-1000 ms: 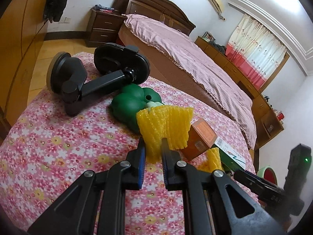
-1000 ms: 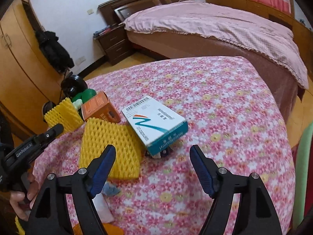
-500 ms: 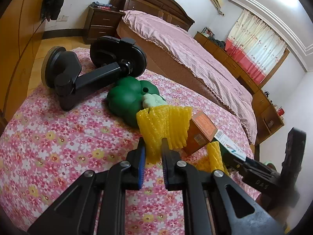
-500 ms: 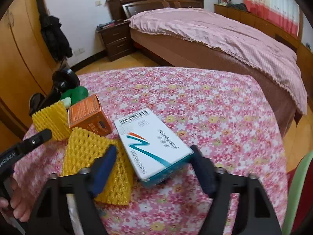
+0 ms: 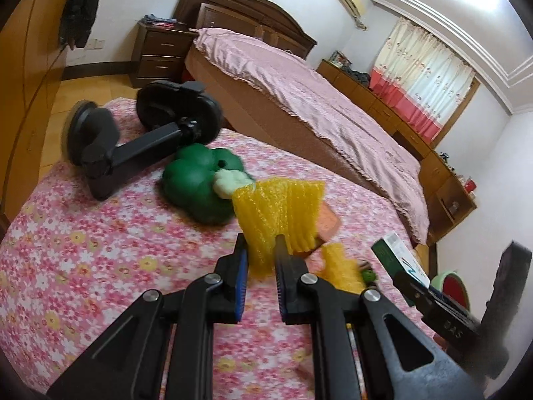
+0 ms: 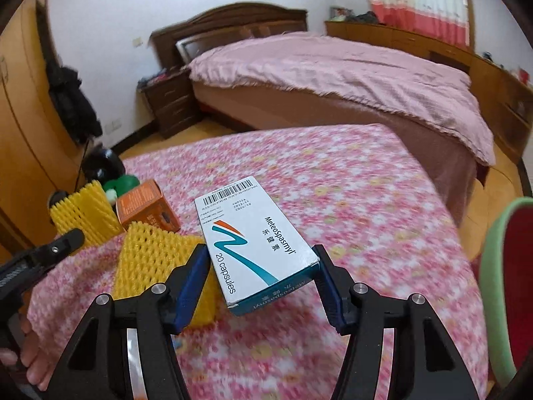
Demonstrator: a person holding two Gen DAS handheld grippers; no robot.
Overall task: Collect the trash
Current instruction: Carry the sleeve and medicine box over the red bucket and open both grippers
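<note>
My left gripper (image 5: 260, 250) is shut on a yellow foam net (image 5: 279, 210) and holds it upright above the pink flowered tablecloth (image 5: 83, 250). My right gripper (image 6: 263, 266) is shut on a white and teal medicine box (image 6: 253, 236) and holds it lifted off the cloth. A second yellow foam net (image 6: 156, 260) lies under the box. An orange box (image 6: 146, 206) stands just behind it. In the left wrist view the medicine box (image 5: 399, 260) shows at the right, with the second net (image 5: 339, 263) and orange box (image 5: 328, 221) behind my held net.
A green toy (image 5: 196, 186) and a black suction-cup holder (image 5: 140, 140) lie at the table's far left. A green-rimmed red bin (image 6: 513, 283) stands at the right of the table. A bed (image 6: 333, 76) stands beyond the table.
My right gripper moved in around the medicine box, closed on it and lifted it off the cloth. My left gripper kept its hold on the foam net.
</note>
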